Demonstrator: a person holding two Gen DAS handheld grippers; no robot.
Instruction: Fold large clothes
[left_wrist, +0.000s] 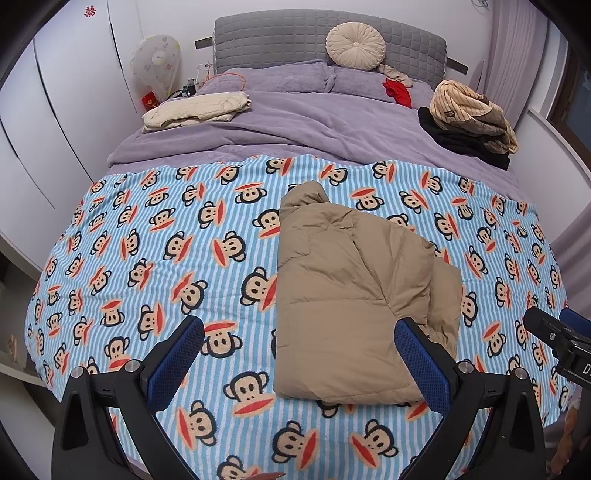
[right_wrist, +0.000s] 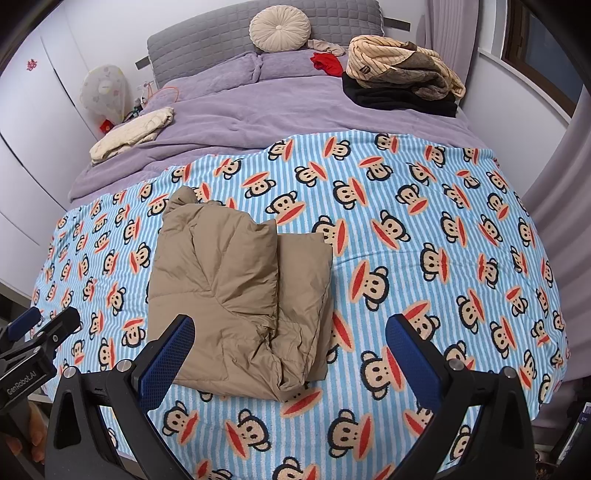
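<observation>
We see a tan puffer jacket (left_wrist: 351, 295), folded into a thick bundle, lying on the monkey-print blanket (left_wrist: 147, 258) that covers the foot of the bed. In the left wrist view it sits ahead of the left tongs (left_wrist: 299, 354), more toward their right-hand finger, whose blue pad (left_wrist: 421, 358) overlaps the jacket's near edge; whether it actually touches the fabric we cannot tell from this angle. The left tongs are spread wide and hold nothing.

In the right wrist view the jacket (right_wrist: 236, 295) lies ahead and to the left of the right tongs (right_wrist: 290, 354), with the left-hand pad (right_wrist: 166, 358) in front of its near corner. These tongs too stand wide apart and empty, the blanket (right_wrist: 406, 240) showing between the fingers.

Each tool shows at the edge of the other's view, so the two sit side by side near the foot of the bed.

Farther up, on the purple duvet (left_wrist: 295, 122), lie a folded cream garment (left_wrist: 195, 109), a heap of striped and black clothes (left_wrist: 472, 118) and a red item (left_wrist: 399, 92), all well apart from the jacket. A round cream cushion (left_wrist: 355, 45) leans on the grey headboard (left_wrist: 277, 37).
</observation>
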